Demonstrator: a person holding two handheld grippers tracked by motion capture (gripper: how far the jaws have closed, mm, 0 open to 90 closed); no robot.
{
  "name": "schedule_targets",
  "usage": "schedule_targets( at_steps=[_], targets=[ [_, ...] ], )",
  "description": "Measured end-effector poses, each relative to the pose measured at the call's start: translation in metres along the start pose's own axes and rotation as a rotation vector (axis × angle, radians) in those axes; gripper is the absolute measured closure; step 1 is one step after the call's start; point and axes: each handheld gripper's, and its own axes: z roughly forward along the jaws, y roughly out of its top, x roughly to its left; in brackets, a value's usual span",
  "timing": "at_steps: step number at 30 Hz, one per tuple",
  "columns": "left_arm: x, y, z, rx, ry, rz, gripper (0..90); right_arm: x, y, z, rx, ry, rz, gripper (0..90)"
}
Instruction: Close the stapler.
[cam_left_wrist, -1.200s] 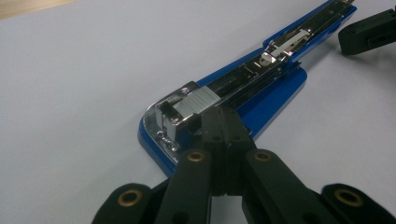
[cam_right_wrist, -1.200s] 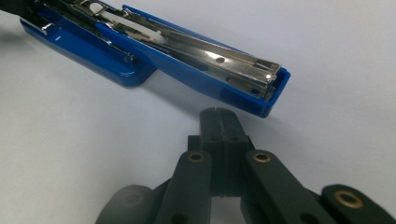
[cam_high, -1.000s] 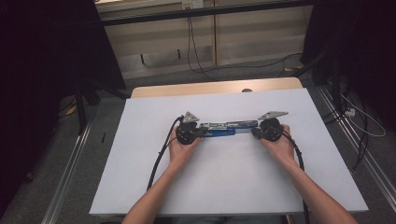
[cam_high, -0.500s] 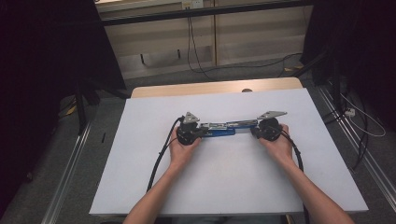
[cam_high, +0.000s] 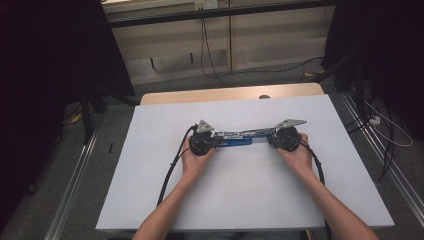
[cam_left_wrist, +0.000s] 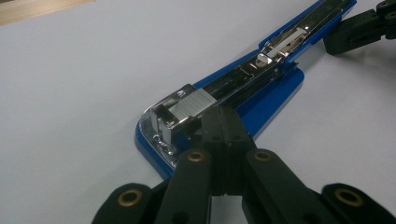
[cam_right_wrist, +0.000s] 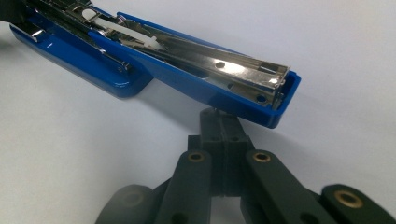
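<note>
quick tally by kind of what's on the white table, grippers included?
Blue stapler, opened out flat: 1
Strip of staples in its magazine: 1
Hand-held grippers: 2, the left gripper and the right gripper, both with jaws shut
Total: 4

We see a white sheet (cam_high: 240, 200) covering most of the table (cam_high: 200, 95), whose bare wooden edge shows as a strip along the far side. Beyond the table, black cables (cam_high: 210, 60) hang down a pale wall panel (cam_high: 165, 45) and trail over the grey floor (cam_high: 110, 125). Dark curtains (cam_high: 45, 75) stand at both sides, and metal rails (cam_high: 75, 175) run along the floor beside the table.
</note>
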Motion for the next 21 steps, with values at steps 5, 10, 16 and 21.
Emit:
schedule_targets(
  at_steps=[5, 10, 16, 21],
  targets=[
    [0.0004, -0.0006, -0.0003, -0.005, 0.005, 0.006, 90.0, 0.0000, -0.0002, 0.0000, -0.003, 0.002, 0.002, 90.0],
    [0.0004, -0.0005, -0.0002, -0.003, 0.004, 0.004, 90.0, 0.0005, -0.0001, 0.0001, -0.004, 0.004, 0.004, 90.0],
    [-0.0002, -0.0004, 0.0000, -0.004, 0.006, 0.000, 90.0, 0.0009, 0.0002, -0.0001, -0.012, 0.006, 0.005, 90.0],
    [-0.0014, -0.0007, 0.0005, -0.008, 0.018, 0.014, 90.0, 0.0011, 0.0006, 0.0000, -0.021, 0.005, 0.001, 90.0]
  ],
)
